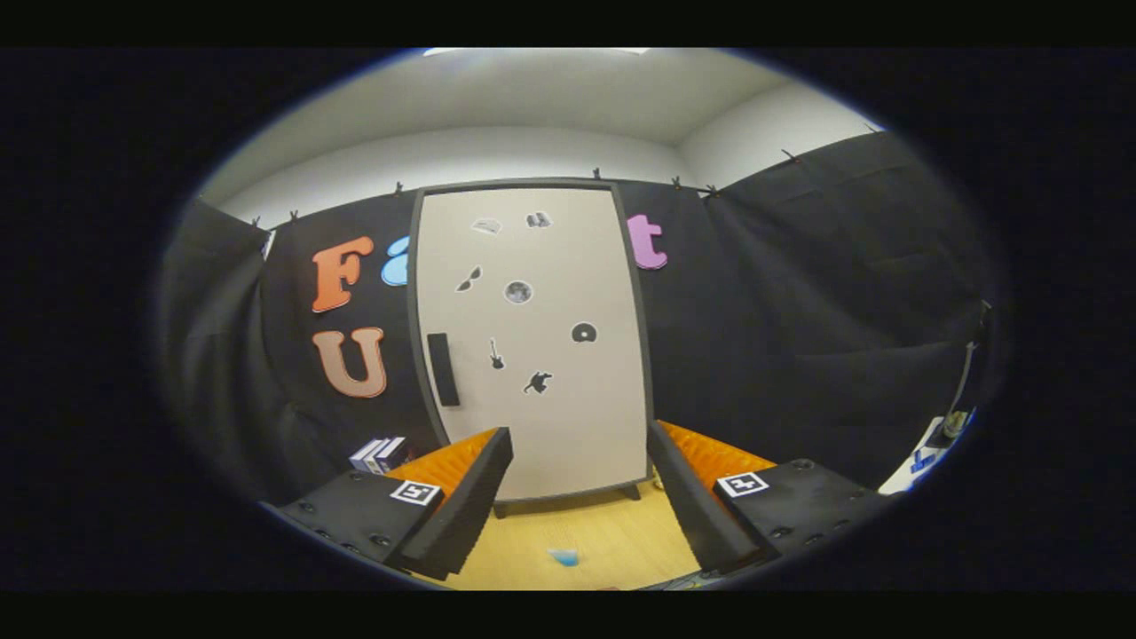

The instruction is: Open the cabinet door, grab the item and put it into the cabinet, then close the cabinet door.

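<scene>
A tall, flat cabinet door (532, 342), pale and matte with a dark frame, stands shut at the centre, dotted with small dark stickers and a black bar handle (443, 369) at its left edge. The gripper (581, 484) faces it level, jaws spread wide and empty. A small blue item (564, 556) lies on the smooth wooden table (603, 532), at lower centre, between the jaws.

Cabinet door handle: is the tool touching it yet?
Apart. In the gripper view the tool is open, holding nothing, with wooden tabletop showing ahead of its fingers; the dark handle sits higher on the closed cabinet door, beyond them.
</scene>
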Action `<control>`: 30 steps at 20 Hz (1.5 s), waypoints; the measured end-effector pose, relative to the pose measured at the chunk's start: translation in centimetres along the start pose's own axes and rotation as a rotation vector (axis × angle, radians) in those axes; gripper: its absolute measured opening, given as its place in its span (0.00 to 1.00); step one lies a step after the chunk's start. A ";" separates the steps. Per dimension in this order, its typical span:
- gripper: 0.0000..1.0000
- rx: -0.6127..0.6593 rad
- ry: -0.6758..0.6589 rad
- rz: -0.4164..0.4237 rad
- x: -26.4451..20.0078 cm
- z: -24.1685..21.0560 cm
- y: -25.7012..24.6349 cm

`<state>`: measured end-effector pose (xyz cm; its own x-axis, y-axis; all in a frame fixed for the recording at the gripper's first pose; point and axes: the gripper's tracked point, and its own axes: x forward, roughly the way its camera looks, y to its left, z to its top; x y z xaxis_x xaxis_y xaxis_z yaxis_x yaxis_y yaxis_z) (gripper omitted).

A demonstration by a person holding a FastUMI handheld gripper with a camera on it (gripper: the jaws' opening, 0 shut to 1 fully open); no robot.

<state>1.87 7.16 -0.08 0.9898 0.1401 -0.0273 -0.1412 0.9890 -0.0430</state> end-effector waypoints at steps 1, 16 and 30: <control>0.98 0.003 0.000 0.027 0.8 0.2 1.2; 0.98 -0.100 0.058 0.225 17.2 -0.1 17.9; 0.52 -0.098 0.151 0.145 25.5 -2.5 17.4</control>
<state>24.56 27.78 -3.98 0.9456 0.2648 -0.1892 -0.2906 0.9487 -0.1243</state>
